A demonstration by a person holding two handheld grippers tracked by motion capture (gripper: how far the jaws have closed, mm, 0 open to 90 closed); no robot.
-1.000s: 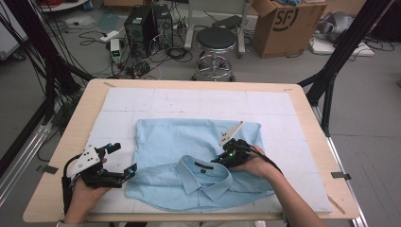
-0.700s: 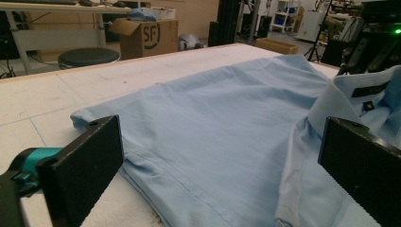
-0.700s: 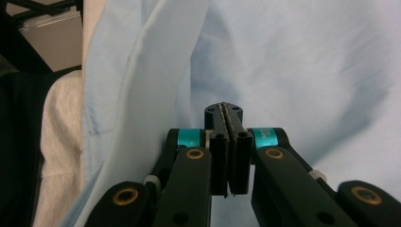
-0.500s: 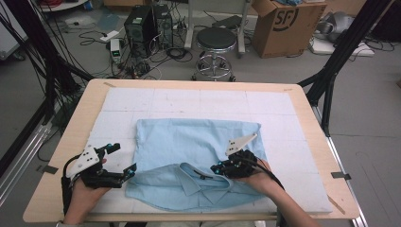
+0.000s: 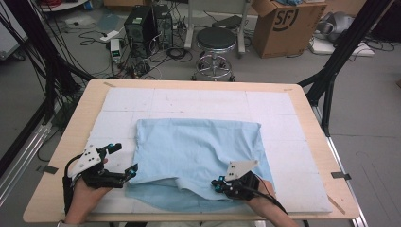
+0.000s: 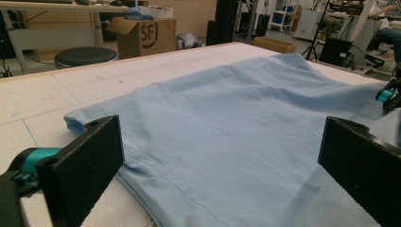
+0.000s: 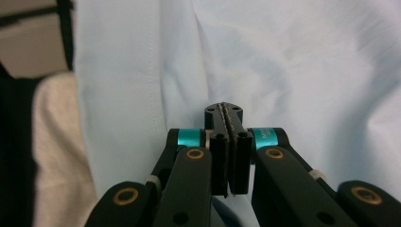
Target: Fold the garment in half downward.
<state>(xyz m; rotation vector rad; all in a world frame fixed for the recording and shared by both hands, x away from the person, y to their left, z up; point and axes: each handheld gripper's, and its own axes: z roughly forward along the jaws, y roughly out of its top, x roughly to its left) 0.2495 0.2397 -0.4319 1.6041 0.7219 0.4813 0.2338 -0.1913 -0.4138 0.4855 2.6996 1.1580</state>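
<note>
Left hand-held gripper [image 5: 124, 176] rests low at the near-left edge of the light wooden worktop [image 5: 66, 142], jaws wide open, level, tips at the left edge of the light blue cotton shirt [image 5: 198, 151]. Right hand-held gripper [image 5: 218, 185] sits near-centre, jaws pinched shut on the shirt's folded-over near hem. Shirt lies flat mid-worktop, long axis left-right.

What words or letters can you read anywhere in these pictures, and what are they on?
"SF": printed in a dark ring on the cardboard box on the floor behind the table, also seen in the left gripper view.
Tiny lettering on the right gripper's teal band: too small to read.
</note>
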